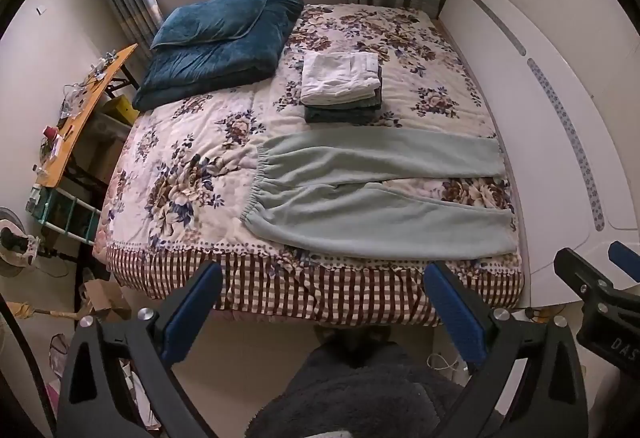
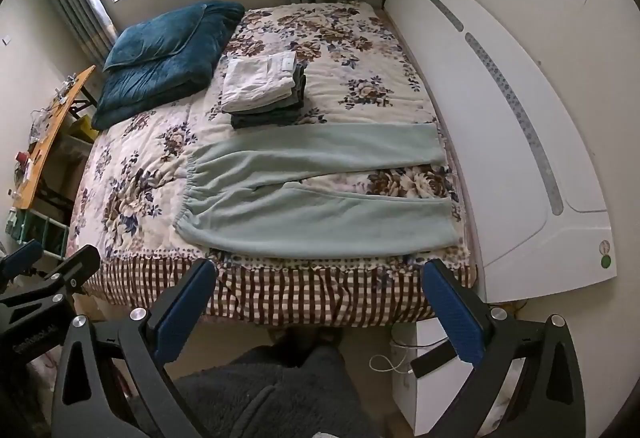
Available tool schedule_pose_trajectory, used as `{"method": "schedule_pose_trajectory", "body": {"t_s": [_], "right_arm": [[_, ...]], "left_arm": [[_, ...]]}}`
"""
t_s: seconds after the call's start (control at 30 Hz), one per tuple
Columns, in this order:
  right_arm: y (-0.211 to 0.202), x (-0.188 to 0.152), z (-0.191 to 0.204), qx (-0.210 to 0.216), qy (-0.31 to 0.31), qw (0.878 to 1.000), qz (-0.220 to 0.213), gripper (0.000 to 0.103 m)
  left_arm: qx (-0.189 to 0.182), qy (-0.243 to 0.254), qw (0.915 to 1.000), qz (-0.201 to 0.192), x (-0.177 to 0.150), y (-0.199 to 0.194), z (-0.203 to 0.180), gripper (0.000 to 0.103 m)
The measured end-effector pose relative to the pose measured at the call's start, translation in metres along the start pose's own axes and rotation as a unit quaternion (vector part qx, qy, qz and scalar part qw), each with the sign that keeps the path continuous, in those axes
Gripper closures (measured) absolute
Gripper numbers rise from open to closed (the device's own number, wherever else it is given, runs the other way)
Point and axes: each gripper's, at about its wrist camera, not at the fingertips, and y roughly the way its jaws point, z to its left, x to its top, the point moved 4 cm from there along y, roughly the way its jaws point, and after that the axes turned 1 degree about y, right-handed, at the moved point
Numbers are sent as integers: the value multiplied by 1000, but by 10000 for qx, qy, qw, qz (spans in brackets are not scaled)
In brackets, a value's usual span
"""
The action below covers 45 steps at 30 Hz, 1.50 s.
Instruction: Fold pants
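1. Pants (image 1: 360,194) lie flat on the bed (image 1: 188,158), ahead of and below both grippers; long axis left-right, waistband left, cuffs right.
2. Left gripper (image 1: 322,312) and right gripper (image 2: 314,308): jaws wide apart, empty.
3. Left nearer the waistband, right nearer the cuffs.

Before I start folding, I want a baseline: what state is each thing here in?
Pale green pants: unfolded, flat on the bed, legs spread apart.
Stack of clothes: folded, white piece on top.
Blue blanket: folded.
Left tool: open, empty.
Right tool: open, empty.
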Motion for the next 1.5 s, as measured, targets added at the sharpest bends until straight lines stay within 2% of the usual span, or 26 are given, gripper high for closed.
{"method": "schedule_pose_trajectory", "body": {"t_s": [0.33,1.5], "right_arm": [[-1,2,1,2,-16,10000,6,0],[-1,7,-1,13,-21,10000,-14,0]], "left_arm": [[29,-23,10000,-63,-7,-7,13,0],[47,-95,9999,-105,-1,-8,12,0]]}}
